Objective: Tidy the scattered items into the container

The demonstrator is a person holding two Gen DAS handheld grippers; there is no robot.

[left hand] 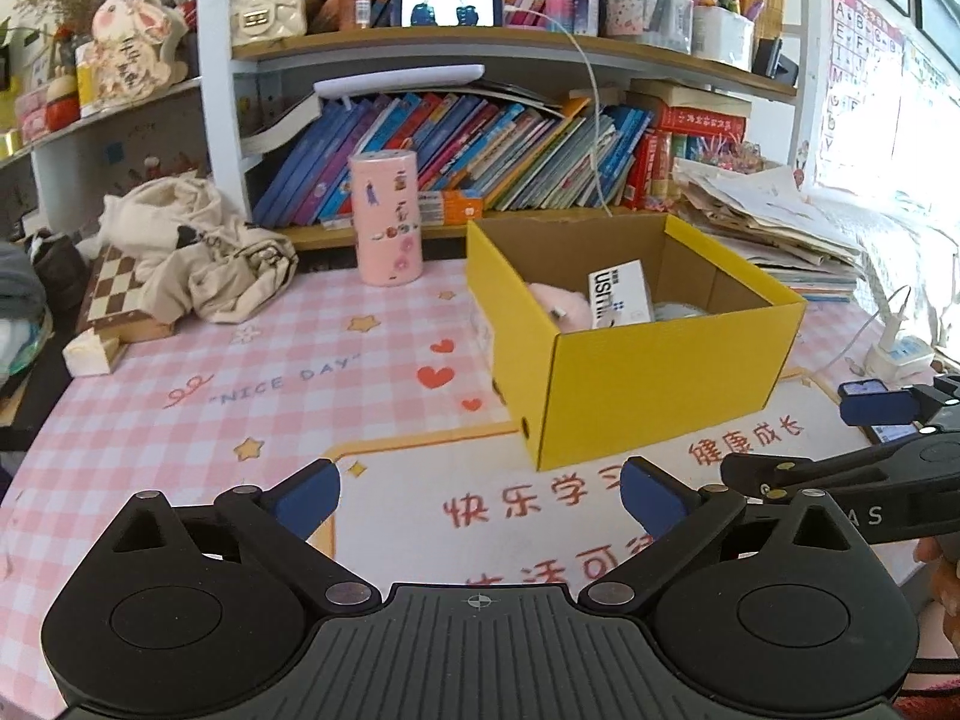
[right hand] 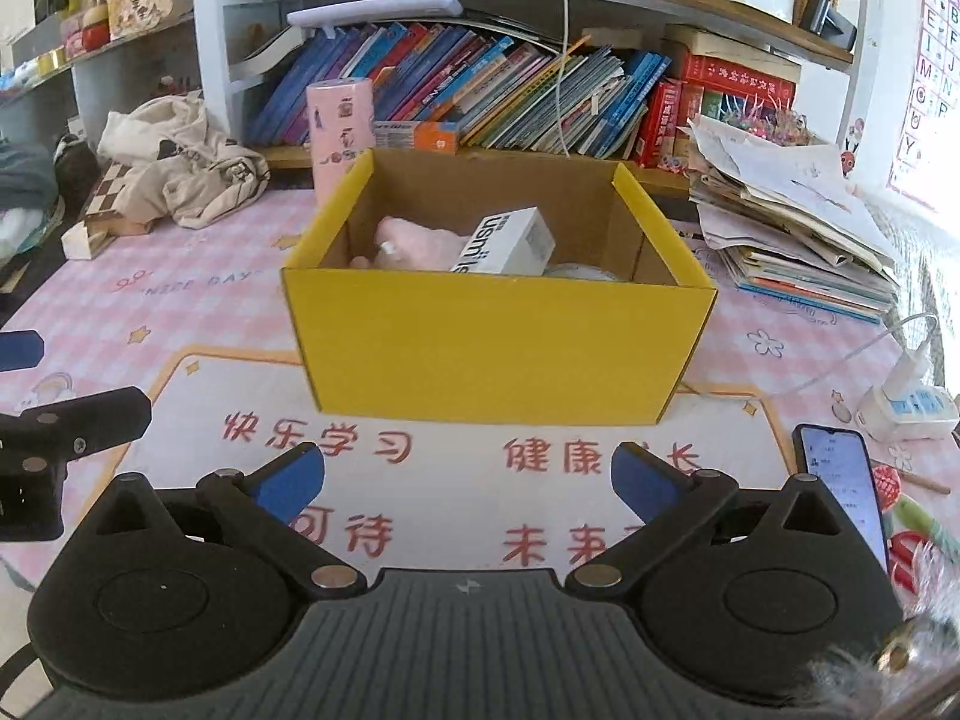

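**Right wrist view: both hands free, box already holding items**

Right wrist view, nearest first: my right hand-held gripper stands wide, blue pads far apart and nothing between them, hanging over the printed centre of the surface. My left hand-held gripper is just as wide and just as bare, pointing down at the same pink checked mat. I judge both are spread like this because neither has anything to carry just now, and wide jaws are ready for whatever comes next.

Just beside my right hand-held gripper, a phone lies flat with its screen lit, and beyond it a white power strip sits on its cable.

Further out stands the yellow box, open at the top and square to me, so things can be dropped straight in. Inside it a white carton leans tilted against a pink plush; it probably rests that way because it was let fall, not set down.

Behind the box stands a pink cylinder, upright near the shelf edge. To its left a cream cloth bag slumps over a chessboard, and to the right a ragged stack of papers leans outward.

Farthest back, the bookshelf is crammed with slanting books, and an alphabet poster hangs by the bright window.
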